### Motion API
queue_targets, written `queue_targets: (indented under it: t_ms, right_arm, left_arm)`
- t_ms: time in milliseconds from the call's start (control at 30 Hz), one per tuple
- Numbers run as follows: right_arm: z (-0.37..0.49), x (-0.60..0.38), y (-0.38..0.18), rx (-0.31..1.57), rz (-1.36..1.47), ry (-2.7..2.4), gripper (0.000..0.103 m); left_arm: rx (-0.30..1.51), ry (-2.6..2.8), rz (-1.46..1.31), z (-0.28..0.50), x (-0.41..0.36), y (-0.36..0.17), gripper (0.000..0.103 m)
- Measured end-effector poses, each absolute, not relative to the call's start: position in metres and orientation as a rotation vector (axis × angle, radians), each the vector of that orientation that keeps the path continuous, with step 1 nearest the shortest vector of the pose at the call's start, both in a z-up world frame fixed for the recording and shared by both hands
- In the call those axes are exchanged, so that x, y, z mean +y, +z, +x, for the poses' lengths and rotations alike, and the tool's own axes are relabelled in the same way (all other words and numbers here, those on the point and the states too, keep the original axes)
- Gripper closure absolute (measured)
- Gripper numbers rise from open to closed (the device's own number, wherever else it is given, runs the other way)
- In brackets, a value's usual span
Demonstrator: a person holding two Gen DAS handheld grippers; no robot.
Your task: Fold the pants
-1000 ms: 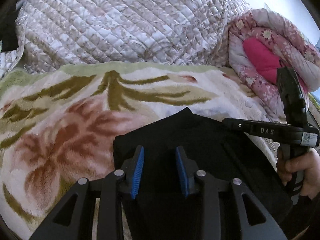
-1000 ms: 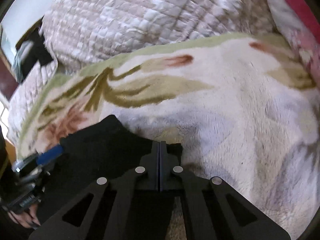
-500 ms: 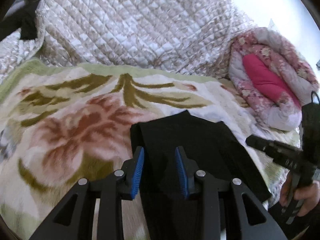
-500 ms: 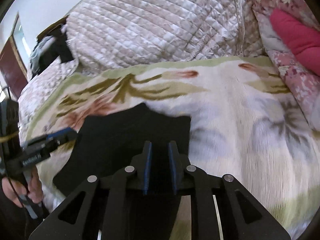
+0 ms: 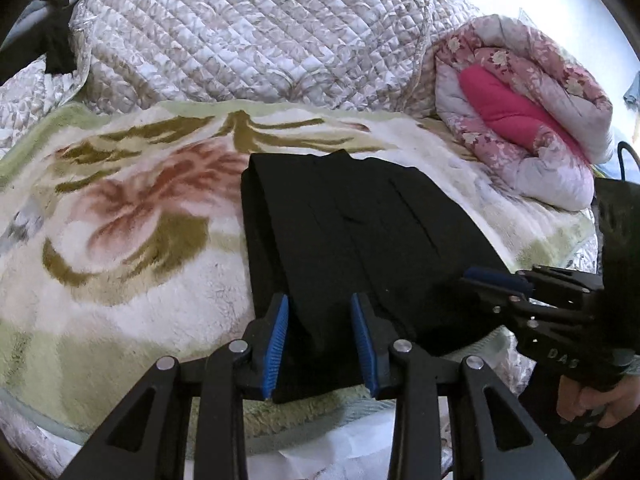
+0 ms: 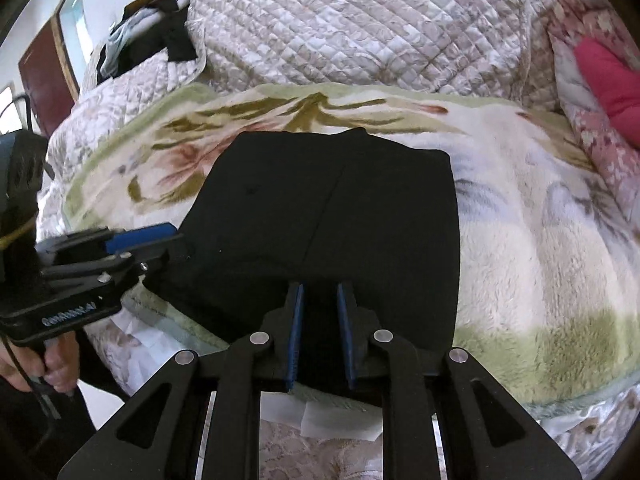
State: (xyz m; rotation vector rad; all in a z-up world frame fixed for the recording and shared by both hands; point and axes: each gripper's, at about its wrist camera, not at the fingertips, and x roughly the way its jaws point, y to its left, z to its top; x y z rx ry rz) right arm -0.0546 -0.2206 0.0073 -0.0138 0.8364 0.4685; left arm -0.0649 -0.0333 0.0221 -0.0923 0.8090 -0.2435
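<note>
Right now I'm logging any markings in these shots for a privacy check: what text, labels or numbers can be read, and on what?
"DAS": pale letters on the black body of the right tool, seen from the left wrist view.
Pale lettering on the black body of the left tool, seen from the right wrist view: blurred, not readable.
Nothing readable on the black pants or the floral blanket.

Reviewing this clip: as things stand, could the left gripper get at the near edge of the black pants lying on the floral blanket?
Probably yes. The left gripper is open right over the near edge of the black pants, which lie flat on the floral blanket. Nothing sits between them; the right gripper is off to the side.
</note>
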Motion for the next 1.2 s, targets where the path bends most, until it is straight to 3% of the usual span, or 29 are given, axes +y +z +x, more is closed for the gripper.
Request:
queue_targets:
  t_ms: [300,500,1200]
  right_arm:
    - [-0.051,-0.242,0.009,0.828,0.065,0.479,0.084]
    - [-0.043,-0.259,0.024,0.807,0.113,0.446,0.066]
    - [0.019,-0.287,0.029,0.877,0.232,0.46,0.06]
  left_arm:
    - [0.824,-0.222,-0.117,-0.064,-0.028,0.031,0.066]
    - [0.831,-0.213,-0.138,-0.055,-0.024,0.04,0.066]
    - [0.83,-0.22,-0.109,-0.004,-0.031,0.046,0.062]
